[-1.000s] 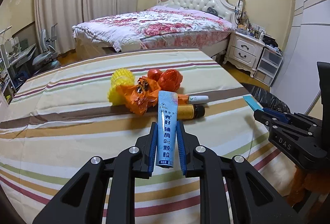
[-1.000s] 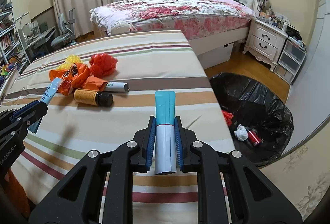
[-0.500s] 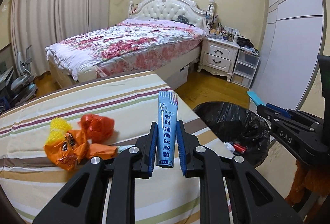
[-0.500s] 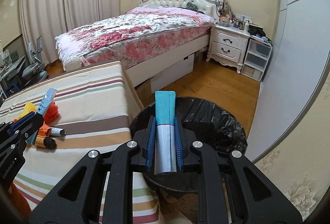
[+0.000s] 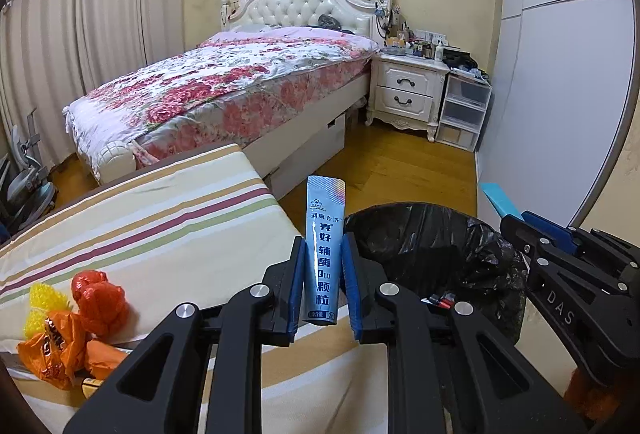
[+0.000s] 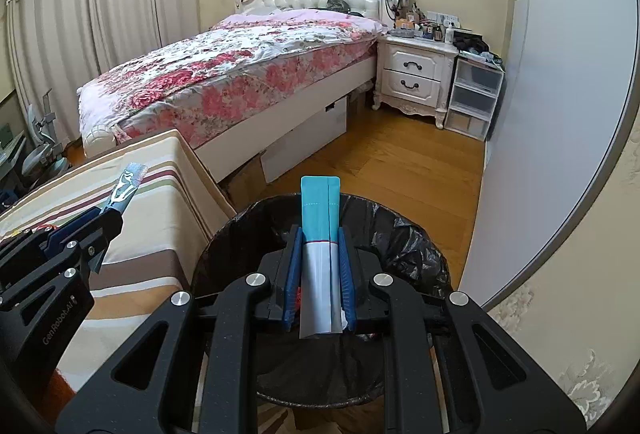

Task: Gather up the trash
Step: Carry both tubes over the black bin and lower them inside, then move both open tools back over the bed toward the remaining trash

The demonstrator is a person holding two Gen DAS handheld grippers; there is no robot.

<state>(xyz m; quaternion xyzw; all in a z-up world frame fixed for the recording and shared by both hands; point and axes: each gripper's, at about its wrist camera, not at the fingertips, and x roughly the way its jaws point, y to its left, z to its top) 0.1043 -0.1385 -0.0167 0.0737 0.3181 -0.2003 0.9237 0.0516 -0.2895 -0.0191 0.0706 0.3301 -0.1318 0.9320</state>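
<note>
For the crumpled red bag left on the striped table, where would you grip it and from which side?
Pinch the knotted, bunched top of the red bag from above. That part sticks up free, while the orange wrapper and yellow mesh crowd its left and lower sides. Both grippers are full now, so a judgement only.

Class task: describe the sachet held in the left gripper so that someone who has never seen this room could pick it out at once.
Start at the striped table in front of the floral bed. Near its corner beside the black bin, the left gripper pinches an upright silver-blue sachet. It alone bears dark blue Chinese characters; the right gripper's packet is plain teal and white.
</note>
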